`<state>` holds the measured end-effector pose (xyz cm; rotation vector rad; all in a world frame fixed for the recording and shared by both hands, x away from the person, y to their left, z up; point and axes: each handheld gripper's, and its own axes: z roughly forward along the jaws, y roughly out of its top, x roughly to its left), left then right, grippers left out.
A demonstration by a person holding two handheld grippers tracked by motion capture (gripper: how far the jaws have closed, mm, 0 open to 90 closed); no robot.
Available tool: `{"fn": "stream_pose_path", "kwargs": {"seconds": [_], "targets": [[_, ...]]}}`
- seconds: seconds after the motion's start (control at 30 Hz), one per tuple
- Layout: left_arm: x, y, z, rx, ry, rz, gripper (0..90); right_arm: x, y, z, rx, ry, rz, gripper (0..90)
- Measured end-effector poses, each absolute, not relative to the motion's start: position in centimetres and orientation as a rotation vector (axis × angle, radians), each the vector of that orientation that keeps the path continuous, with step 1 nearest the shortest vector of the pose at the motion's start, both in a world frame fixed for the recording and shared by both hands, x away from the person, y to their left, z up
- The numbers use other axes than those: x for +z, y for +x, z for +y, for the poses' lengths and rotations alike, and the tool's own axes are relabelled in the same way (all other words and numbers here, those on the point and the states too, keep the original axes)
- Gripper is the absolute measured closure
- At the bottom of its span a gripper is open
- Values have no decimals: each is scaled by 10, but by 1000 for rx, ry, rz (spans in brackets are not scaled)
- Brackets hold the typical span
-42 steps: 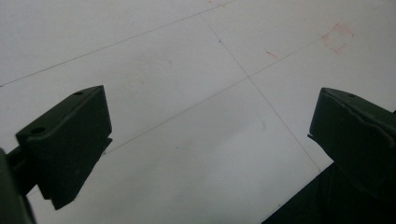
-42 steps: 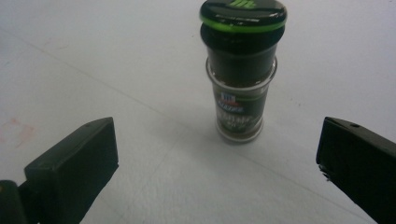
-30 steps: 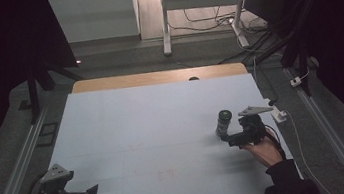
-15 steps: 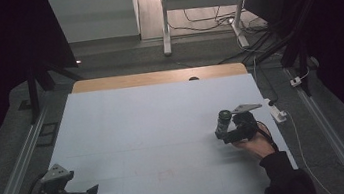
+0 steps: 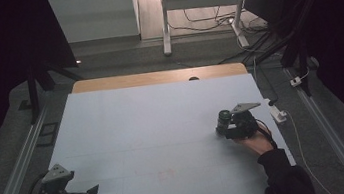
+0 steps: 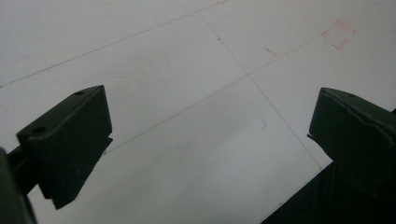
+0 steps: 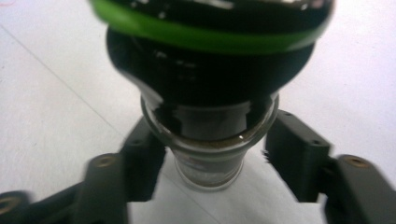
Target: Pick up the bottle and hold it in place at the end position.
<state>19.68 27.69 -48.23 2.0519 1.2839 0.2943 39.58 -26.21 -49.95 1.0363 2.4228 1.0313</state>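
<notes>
The right tongs (image 7: 210, 154) have just been closing round the jar (image 7: 210, 93); left tongs (image 6: 210, 140) gape empty. Gripped low on the glass, the jar could tip.

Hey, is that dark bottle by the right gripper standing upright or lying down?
Upright: the bottle stands on the table, its green-banded cap above the base, with the right gripper closing around it.

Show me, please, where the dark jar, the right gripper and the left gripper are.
dark jar (image 7: 205, 93): right gripper view, on its dark body below the green band.
right gripper (image 5: 229, 131): high view, between its fingertips, beside the jar.
left gripper (image 6: 210, 140): left gripper view, midway between its open jaws.
</notes>
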Motion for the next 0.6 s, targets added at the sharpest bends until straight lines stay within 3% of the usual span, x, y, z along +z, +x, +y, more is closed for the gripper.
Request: {"fn": "stream_pose_path", "kwargs": {"seconds": [0.13, 0.6], "targets": [[-482, 197, 277, 294, 2056, 1282, 5, -498, 394, -261, 1026, 993, 2438, 517], [-482, 197, 276, 295, 2061, 1280, 6, -495, 392, -258, 988, 993, 2437, 524]]}}
